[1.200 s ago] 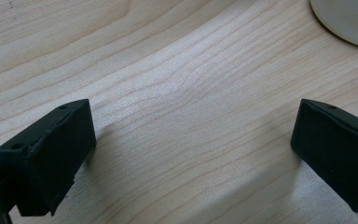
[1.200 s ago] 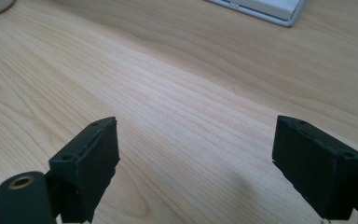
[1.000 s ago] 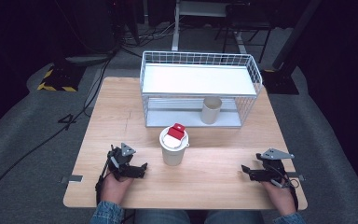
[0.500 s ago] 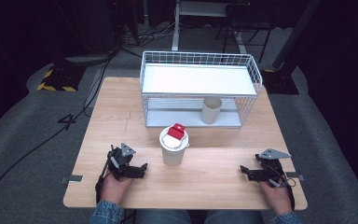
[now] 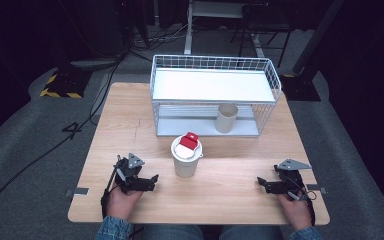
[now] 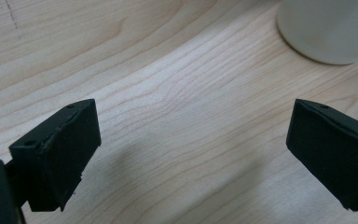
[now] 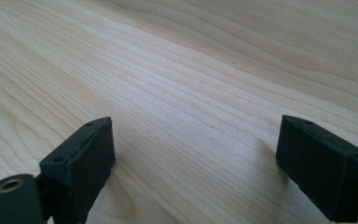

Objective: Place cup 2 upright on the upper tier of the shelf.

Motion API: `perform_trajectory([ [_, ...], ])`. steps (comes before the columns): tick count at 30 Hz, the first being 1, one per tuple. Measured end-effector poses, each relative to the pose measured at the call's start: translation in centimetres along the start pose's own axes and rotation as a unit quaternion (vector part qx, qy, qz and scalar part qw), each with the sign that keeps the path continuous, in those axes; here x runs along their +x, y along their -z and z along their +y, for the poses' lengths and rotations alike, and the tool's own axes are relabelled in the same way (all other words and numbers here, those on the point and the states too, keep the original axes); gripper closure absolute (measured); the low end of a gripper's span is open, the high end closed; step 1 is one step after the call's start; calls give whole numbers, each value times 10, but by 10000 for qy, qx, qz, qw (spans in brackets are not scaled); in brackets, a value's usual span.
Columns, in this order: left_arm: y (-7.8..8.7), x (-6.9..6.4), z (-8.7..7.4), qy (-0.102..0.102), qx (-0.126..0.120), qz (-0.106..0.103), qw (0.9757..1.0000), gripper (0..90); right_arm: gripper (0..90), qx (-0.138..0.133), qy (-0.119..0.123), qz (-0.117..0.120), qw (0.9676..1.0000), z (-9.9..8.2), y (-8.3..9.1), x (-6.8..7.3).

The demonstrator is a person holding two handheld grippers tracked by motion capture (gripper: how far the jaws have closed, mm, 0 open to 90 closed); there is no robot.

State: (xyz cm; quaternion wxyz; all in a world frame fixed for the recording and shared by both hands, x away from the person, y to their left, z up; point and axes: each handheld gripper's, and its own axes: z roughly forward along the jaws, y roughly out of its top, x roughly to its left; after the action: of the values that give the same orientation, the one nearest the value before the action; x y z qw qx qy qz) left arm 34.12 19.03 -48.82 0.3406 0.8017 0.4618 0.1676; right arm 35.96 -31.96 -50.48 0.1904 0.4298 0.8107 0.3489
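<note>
We hold the left tongs (image 5: 152, 181) low over the near left of the counter (image 5: 230, 190), jaws wide apart with only bare wood between them. Our right tongs (image 5: 261, 184) sit at the near right, well apart from the left — their jaws have just been opening and now stand apart, nothing between them. Between the two, a little farther in, stands the white cup (image 5: 186, 161), upright, with a red-and-white piece (image 5: 187, 142) lying on its lid; in the left gripper view its base (image 6: 328, 30) shows just ahead of the jaws. Behind it sits the wire rack (image 5: 215, 95) — a tan cup (image 5: 226, 118) stands upright on its lower shelf.
</note>
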Motion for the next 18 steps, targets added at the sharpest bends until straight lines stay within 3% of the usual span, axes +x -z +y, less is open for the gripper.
perform_trajectory([
  [8,12,-5,4,24,-284,-239,9993,40,113,2,-23,-31,10000,1,-1,0],
  [11,17,-8,6,-56,-449,-316,9985,40,114,2,-22,-32,10000,1,-1,0],
  [18,26,-17,12,-123,-893,-558,9944,39,112,2,-31,-36,10000,1,-1,0],
])
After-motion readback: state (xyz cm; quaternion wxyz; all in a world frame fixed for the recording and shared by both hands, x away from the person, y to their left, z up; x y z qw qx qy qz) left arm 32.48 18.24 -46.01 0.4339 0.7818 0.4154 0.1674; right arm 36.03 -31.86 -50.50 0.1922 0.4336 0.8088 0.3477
